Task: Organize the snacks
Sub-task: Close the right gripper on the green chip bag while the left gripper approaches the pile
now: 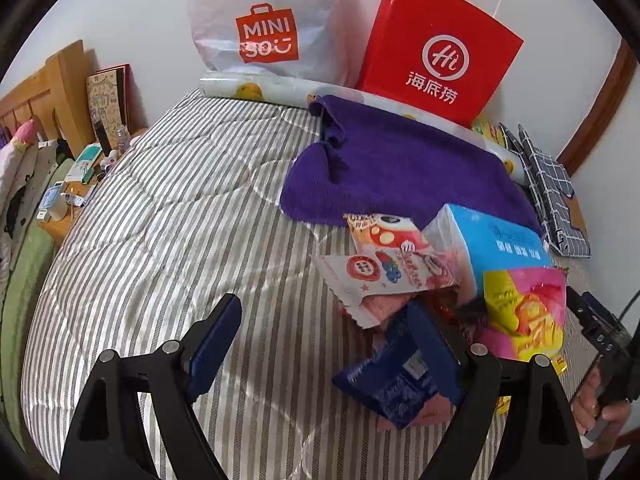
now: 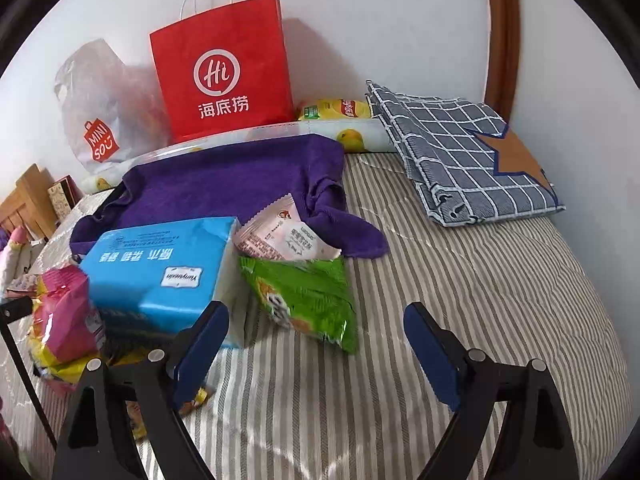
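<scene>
Snacks (image 1: 404, 272) heaped on striped bedding (image 1: 168, 240), wrappers crinkled.

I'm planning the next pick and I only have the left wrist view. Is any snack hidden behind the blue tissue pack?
Observer: Yes. A green snack packet lies on the striped bedcover right beside the blue tissue pack, on the side your view can't see.
Operator: Is the right hand-held gripper already on it?
Observer: No. The right hand-held gripper is open above the packet's near end, and its pads press on nothing.
</scene>
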The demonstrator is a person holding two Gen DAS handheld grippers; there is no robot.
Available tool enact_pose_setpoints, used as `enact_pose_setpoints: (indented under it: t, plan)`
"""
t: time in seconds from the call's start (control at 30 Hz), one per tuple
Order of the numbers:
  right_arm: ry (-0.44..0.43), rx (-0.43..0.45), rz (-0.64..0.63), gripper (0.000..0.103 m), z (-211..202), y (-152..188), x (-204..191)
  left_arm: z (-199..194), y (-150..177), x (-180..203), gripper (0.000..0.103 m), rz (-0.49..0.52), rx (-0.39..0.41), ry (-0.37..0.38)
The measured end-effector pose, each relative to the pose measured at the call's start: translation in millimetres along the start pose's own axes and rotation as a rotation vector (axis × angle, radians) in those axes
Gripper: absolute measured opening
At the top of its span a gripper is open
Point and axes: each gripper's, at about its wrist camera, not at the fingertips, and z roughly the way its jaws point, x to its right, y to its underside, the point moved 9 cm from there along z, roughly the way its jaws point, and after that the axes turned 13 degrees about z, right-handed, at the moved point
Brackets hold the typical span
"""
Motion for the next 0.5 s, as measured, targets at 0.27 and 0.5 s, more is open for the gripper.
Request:
enact_pose_setpoints:
  t: [0.27,0.5]
  plan:
    - [-0.032,-0.03,-0.002,0.085,18,-2,0,6,-7,0,0.088,0.016,-0.018,0.016]
    - [-0.01,-0.047,-0.017,0.083,27,-1,10,10,-10,3,0.087,0.004,-0.03,0.054]
